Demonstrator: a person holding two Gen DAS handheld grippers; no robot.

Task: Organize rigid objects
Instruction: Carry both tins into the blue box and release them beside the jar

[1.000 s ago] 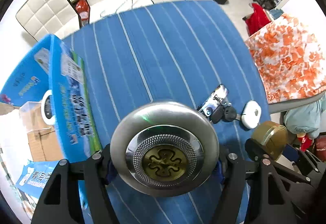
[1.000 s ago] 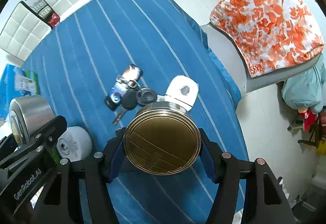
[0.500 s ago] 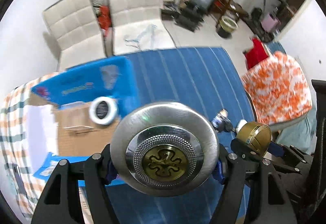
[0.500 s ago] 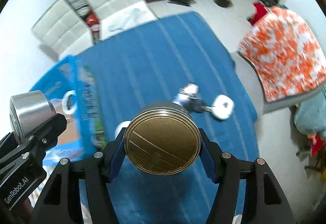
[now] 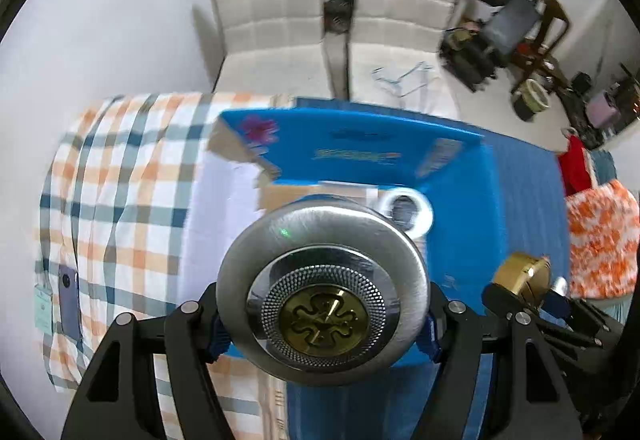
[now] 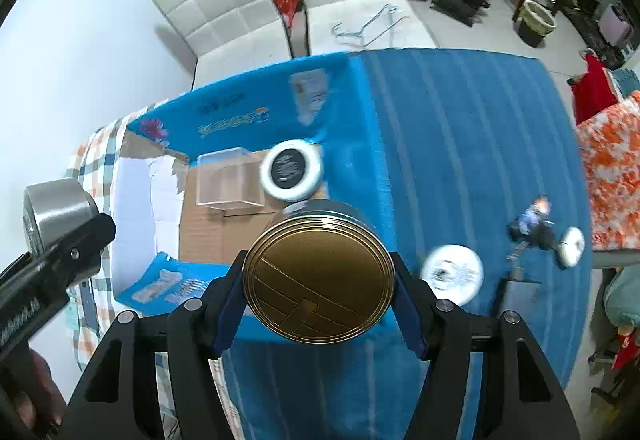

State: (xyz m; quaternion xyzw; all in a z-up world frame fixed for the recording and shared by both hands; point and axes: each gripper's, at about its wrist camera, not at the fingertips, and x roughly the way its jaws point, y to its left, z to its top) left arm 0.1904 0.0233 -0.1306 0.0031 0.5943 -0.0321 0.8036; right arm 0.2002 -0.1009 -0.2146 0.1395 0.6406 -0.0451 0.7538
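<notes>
My left gripper [image 5: 323, 324] is shut on a round silver tin [image 5: 323, 290] with a gold knob, held in the air over the open blue cardboard box [image 5: 360, 156]. My right gripper [image 6: 319, 298] is shut on a round gold tin [image 6: 319, 276], held above the box's near wall [image 6: 352, 128]. The silver tin [image 6: 56, 216] also shows at the left of the right wrist view, and the gold tin [image 5: 520, 274] at the right of the left wrist view. Inside the box lie a white round jar [image 6: 291, 170] and a clear plastic box [image 6: 230, 182].
On the blue striped tablecloth [image 6: 460, 144] lie a white disc [image 6: 454, 274], a bunch of keys [image 6: 532, 228] and a white fob [image 6: 572, 252]. A checked cloth [image 5: 120, 200] with a phone [image 5: 68, 300] is at the left. White chairs [image 5: 280, 20] stand behind.
Both grippers have lifted and swung left with their tins, from above the keys on the tablecloth to above the open blue box.
</notes>
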